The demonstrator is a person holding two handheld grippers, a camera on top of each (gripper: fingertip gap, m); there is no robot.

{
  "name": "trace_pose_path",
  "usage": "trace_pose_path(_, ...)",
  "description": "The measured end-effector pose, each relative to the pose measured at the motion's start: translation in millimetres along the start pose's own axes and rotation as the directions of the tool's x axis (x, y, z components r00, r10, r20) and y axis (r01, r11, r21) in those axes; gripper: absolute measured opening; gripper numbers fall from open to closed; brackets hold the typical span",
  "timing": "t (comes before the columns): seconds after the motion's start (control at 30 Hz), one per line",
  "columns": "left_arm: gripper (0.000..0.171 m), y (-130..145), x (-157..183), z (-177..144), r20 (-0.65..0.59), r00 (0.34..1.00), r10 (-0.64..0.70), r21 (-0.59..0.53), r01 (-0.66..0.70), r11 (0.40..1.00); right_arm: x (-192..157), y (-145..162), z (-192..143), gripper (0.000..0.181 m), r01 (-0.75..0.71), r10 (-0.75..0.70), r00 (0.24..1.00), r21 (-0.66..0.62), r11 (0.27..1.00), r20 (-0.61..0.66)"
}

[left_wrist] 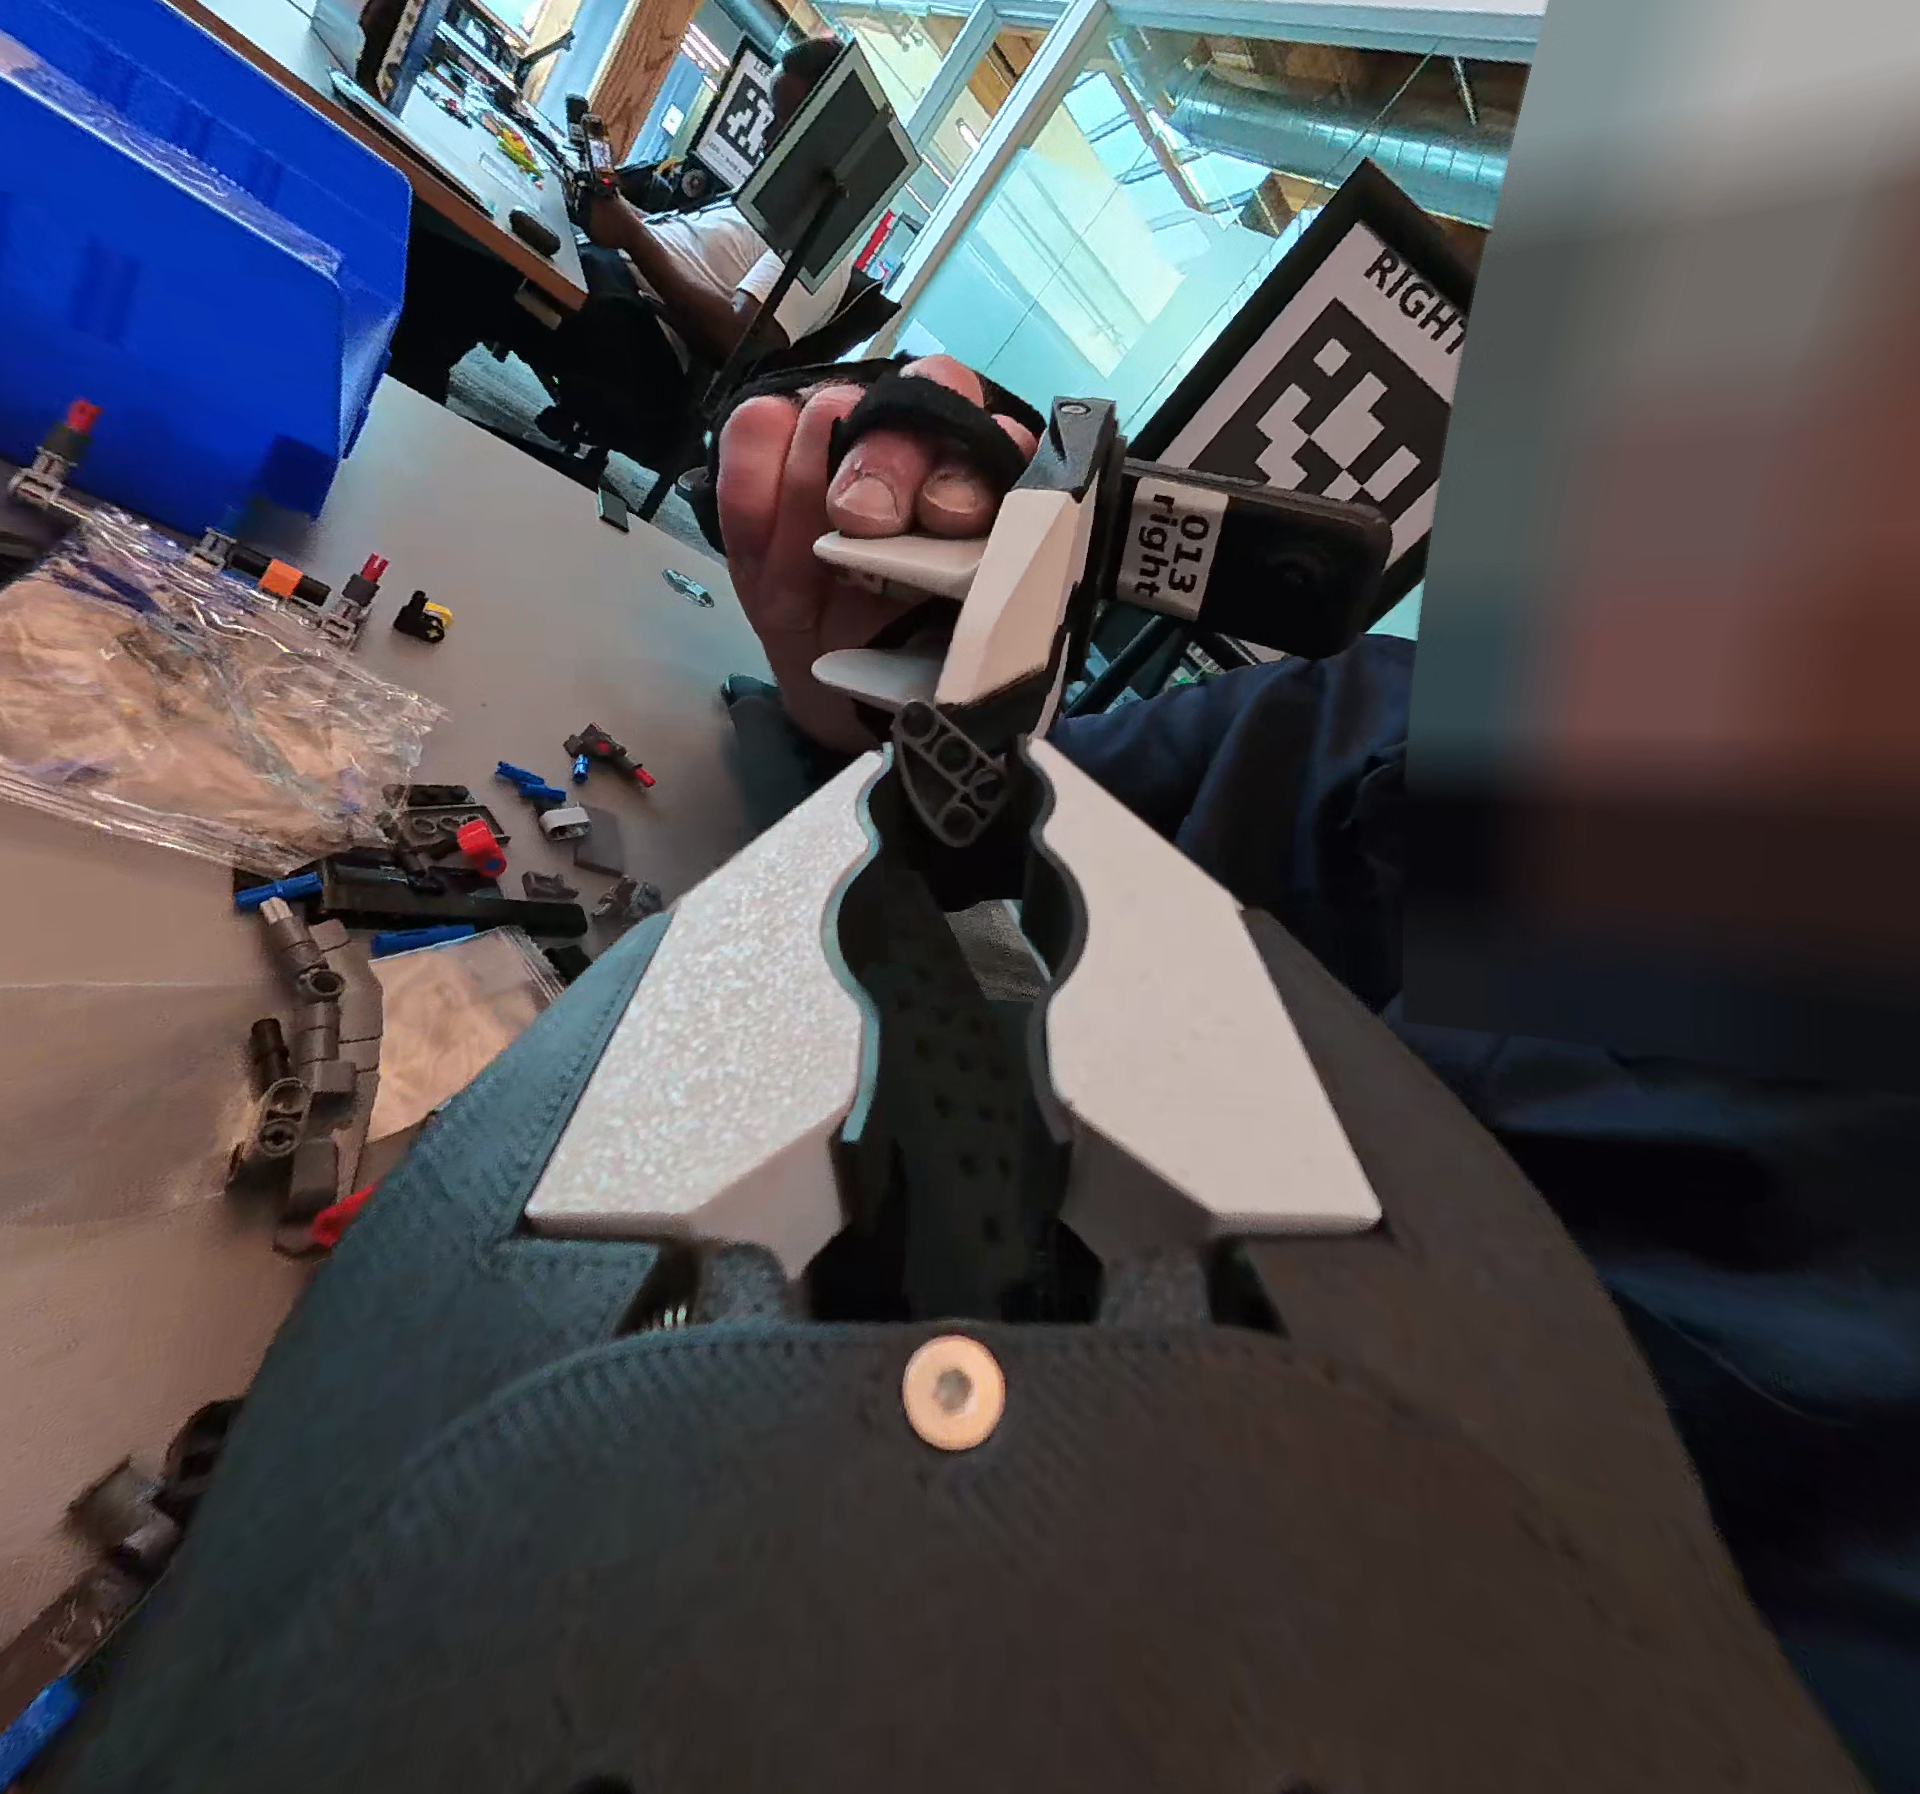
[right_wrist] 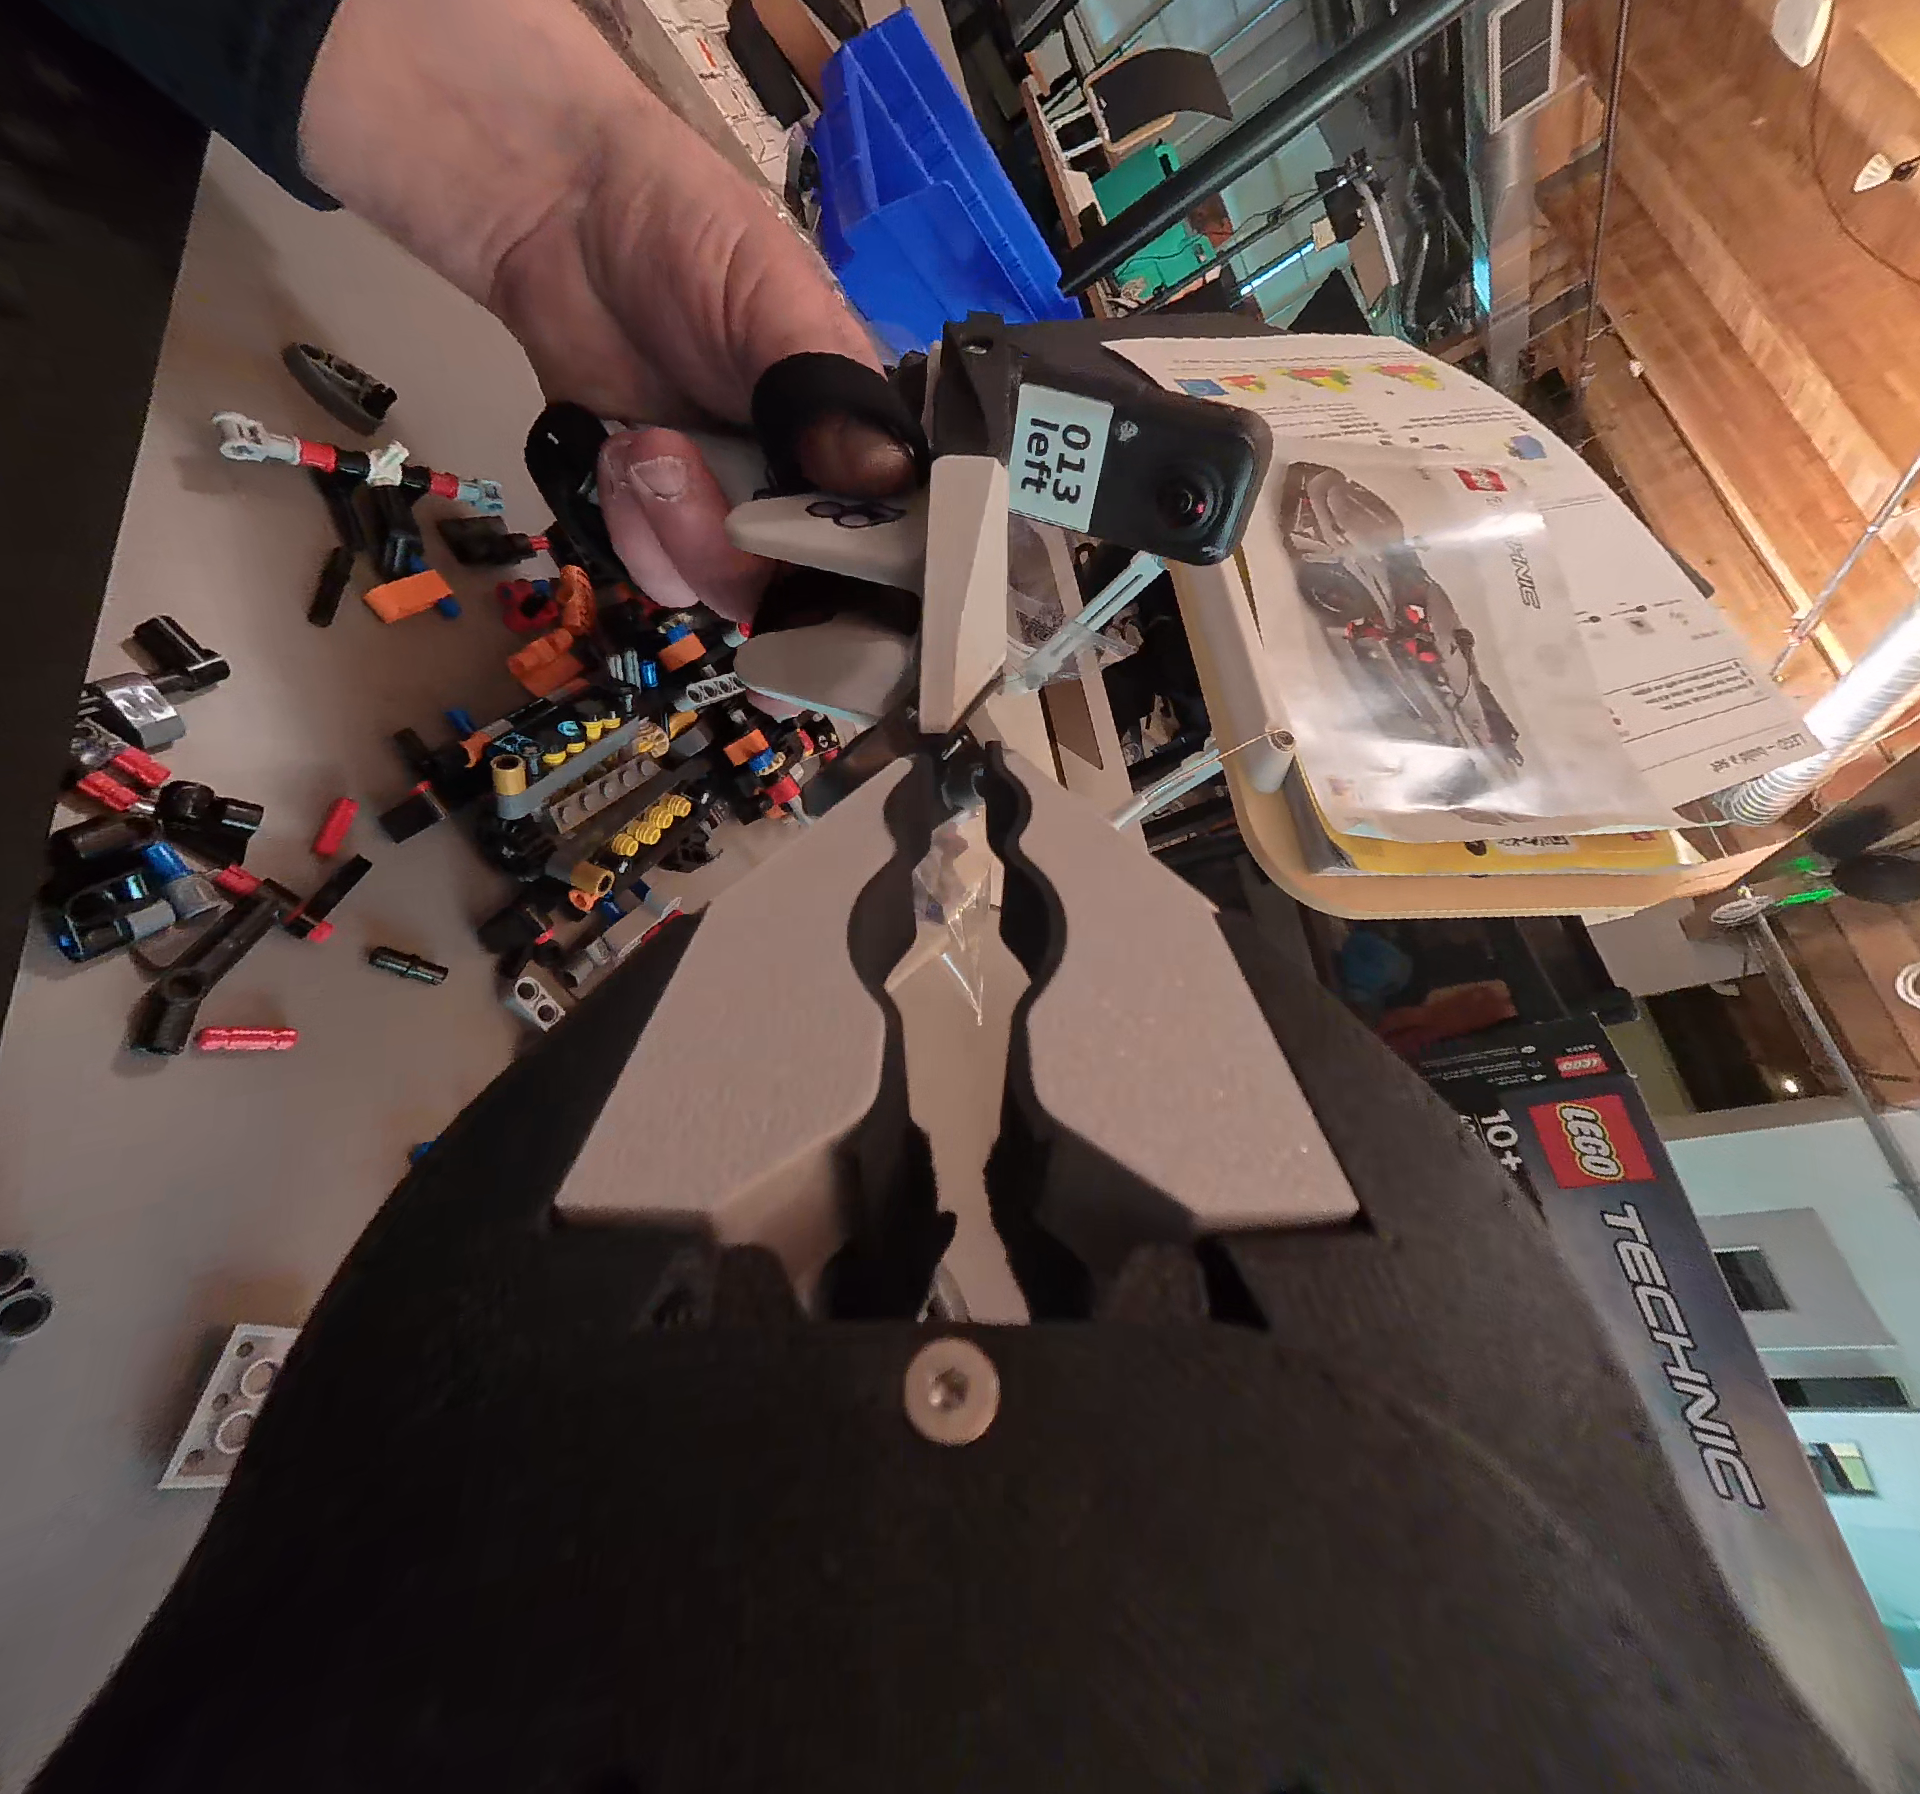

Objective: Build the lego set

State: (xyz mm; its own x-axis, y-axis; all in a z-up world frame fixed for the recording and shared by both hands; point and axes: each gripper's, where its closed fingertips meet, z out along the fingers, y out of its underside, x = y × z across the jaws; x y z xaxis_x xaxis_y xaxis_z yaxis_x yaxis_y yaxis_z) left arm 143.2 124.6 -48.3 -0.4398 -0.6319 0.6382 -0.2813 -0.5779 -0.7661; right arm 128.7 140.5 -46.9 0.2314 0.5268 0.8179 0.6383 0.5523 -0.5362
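My left gripper [left_wrist: 961, 757] is shut on a dark grey curved Technic piece with holes [left_wrist: 951, 783], held up in the air above the table. My right gripper [right_wrist: 951, 768] faces it tip to tip and is shut on a small black pin-like piece [right_wrist: 964, 776], right against the grey piece. In the left wrist view the right gripper [left_wrist: 971, 695] comes in from above, held by a hand. In the right wrist view the left gripper [right_wrist: 935, 721] shows edge-on. A partly built chassis [right_wrist: 603, 788] lies on the table below.
Loose Technic pieces [left_wrist: 447, 861] and clear plastic bags [left_wrist: 187, 705] lie on the grey table [left_wrist: 540, 518]. A blue bin [left_wrist: 187, 238] stands behind them. An instruction booklet [right_wrist: 1455, 622] rests on a stand; the set's box [right_wrist: 1621, 1277] lies to the right. A person [left_wrist: 686, 258] sits at a far table. My two grippers' fingertips are within a few centimetres of each other.
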Motion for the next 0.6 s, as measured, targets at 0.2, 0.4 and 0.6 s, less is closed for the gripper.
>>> trace_pose_path(0.2,0.017,-0.7,-5.3,-1.3,0.035,0.999,0.011,-0.002,-0.011,1.000,1.0,2.9,0.6,0.005,-0.004,0.004,1.000,-0.026,1.000,-0.007)
trace_pose_path(0.4,0.017,-1.2,-6.7,-1.8,0.060,0.998,0.023,-0.007,-0.022,1.000,1.7,5.7,1.1,0.004,-0.026,0.026,1.000,-0.042,0.999,-0.002)
trace_pose_path(0.6,0.017,-5.3,-3.1,-1.3,0.022,1.000,-0.008,0.027,0.008,1.000,4.6,3.6,-0.4,0.003,-0.009,0.007,0.999,-0.061,0.998,-0.032)
